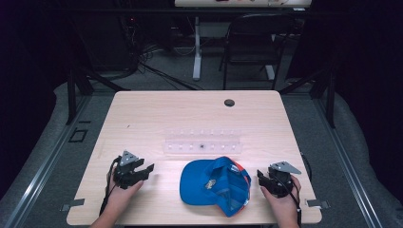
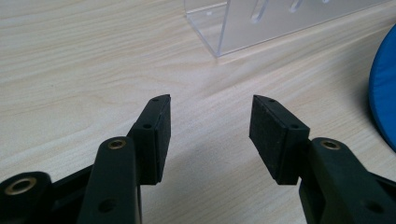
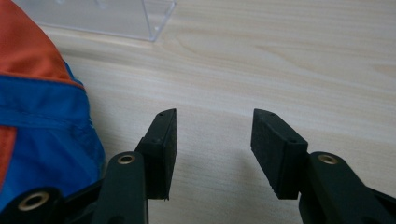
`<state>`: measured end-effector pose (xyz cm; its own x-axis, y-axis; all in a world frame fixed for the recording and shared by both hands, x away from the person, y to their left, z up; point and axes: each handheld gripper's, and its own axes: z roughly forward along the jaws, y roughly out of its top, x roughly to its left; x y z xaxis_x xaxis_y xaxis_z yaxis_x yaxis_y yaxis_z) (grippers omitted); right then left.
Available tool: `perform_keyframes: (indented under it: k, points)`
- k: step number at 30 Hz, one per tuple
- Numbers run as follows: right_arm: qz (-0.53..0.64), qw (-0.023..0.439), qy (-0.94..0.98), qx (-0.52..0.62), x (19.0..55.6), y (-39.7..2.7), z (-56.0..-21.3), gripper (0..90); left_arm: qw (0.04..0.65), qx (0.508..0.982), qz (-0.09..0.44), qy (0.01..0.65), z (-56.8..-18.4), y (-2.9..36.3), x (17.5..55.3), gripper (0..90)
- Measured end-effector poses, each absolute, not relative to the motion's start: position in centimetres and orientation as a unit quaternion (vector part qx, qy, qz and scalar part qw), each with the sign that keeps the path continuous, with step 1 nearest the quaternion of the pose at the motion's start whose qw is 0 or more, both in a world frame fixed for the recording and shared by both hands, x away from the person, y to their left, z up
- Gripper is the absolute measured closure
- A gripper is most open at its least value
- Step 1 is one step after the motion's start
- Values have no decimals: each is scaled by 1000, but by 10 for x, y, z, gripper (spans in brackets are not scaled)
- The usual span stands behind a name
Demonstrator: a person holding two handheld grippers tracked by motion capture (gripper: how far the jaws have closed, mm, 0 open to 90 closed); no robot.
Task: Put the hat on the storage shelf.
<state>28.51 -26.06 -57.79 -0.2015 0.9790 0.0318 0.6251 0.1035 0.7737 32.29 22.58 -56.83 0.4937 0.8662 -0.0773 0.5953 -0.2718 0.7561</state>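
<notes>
A blue cap with orange panels lies upside down near the table's front edge, its brim to the left. My left gripper rests on the table to the cap's left, open, with bare wood between its jaws; the cap's blue brim shows at the right edge of the left gripper view. My right gripper sits just right of the cap, open and holding nothing. In the right gripper view the cap's blue and orange cloth lies left of the jaws, not touching them.
A clear acrylic rack with a row of slots lies across the middle of the wooden table; its corners show in both gripper views. A cable hole sits near the far edge. A chair stands beyond the table.
</notes>
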Motion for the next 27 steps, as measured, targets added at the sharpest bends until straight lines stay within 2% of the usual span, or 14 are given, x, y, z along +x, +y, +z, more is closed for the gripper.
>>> perform_keyframes:
  k: [11, 18, 24, 27]
  points:
    - [351, 244, 692, 582, 279, -261, -574, 526, 383, 774, 181, 471, -566, 225, 321, 489]
    - [335, 212, 705, 588, 278, -256, -565, 535, 380, 777, 185, 467, -563, 224, 318, 489]
    - [326, 209, 724, 570, 274, -246, -556, 546, 382, 778, 186, 462, -562, 225, 317, 489]
    - [326, 228, 724, 564, 271, -246, -548, 535, 379, 780, 183, 462, -562, 226, 318, 489]
